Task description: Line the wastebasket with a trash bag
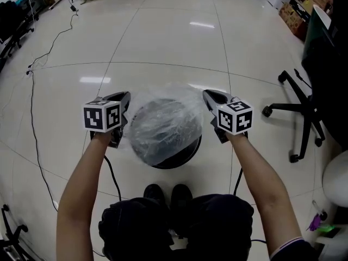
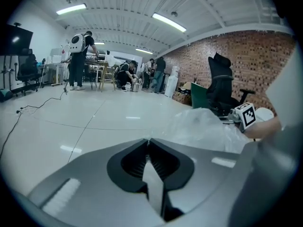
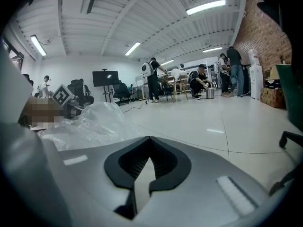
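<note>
The black basket (image 1: pixel 176 157) stands on the pale floor (image 1: pixel 163 42), just ahead of the person's shoes (image 1: pixel 168 192). A clear bag (image 1: pixel 163 121) billows over the basket's mouth and covers most of it, so only the near rim and side show dark.

The left gripper (image 1: pixel 126 97) is at the basket's left edge and the right gripper (image 1: pixel 208 95) at its right edge, both over its far side, with the bag stretched between them. In the left gripper view the left gripper (image 2: pixel 148 141) has its jaws pressed together at the tips, and the bag (image 2: pixel 203 129) bulges just off to one side. The right gripper (image 3: pixel 150 138) is closed the same way, beside the bag (image 3: pixel 90 119). The film is too thin to make out at either pair of tips, but the bag's edge runs to both, so each seems to pinch it.

A black chair (image 1: pixel 304 113) stands well right of the basket, and a cable (image 1: pixel 33 124) trails well to its left.
</note>
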Demonstrator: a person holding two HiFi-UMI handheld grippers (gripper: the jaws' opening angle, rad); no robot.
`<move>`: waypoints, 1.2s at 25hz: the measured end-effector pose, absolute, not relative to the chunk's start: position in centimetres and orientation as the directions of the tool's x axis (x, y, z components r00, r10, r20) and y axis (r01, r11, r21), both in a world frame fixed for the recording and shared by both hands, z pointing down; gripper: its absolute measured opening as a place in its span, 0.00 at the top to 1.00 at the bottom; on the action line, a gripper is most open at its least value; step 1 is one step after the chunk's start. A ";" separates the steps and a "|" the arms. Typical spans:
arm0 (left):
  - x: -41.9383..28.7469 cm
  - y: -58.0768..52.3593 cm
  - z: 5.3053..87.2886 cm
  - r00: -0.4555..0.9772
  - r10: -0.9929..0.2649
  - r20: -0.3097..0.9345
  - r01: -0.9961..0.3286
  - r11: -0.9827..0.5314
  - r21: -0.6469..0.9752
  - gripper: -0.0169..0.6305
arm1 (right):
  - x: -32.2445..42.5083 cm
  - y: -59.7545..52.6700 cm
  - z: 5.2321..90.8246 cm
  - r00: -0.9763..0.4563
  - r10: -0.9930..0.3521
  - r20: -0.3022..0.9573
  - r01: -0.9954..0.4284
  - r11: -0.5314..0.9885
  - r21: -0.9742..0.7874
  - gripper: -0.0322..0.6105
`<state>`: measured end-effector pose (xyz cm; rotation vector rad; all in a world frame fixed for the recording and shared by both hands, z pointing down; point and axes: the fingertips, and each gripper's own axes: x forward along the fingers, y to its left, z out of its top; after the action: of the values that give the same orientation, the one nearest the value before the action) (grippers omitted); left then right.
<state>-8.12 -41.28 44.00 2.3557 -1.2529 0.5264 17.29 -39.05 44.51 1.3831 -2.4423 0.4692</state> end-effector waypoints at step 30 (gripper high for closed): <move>-10.5 -38.1 59.9 0.491 -0.527 0.694 -0.860 -0.419 0.291 0.96 | 18.4 -35.8 58.2 -0.506 -0.661 0.554 -0.858 0.447 -0.251 0.95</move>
<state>-10.51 -38.11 59.85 2.1051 -1.1368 0.6808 18.39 -35.76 58.16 1.2866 -2.3267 0.7231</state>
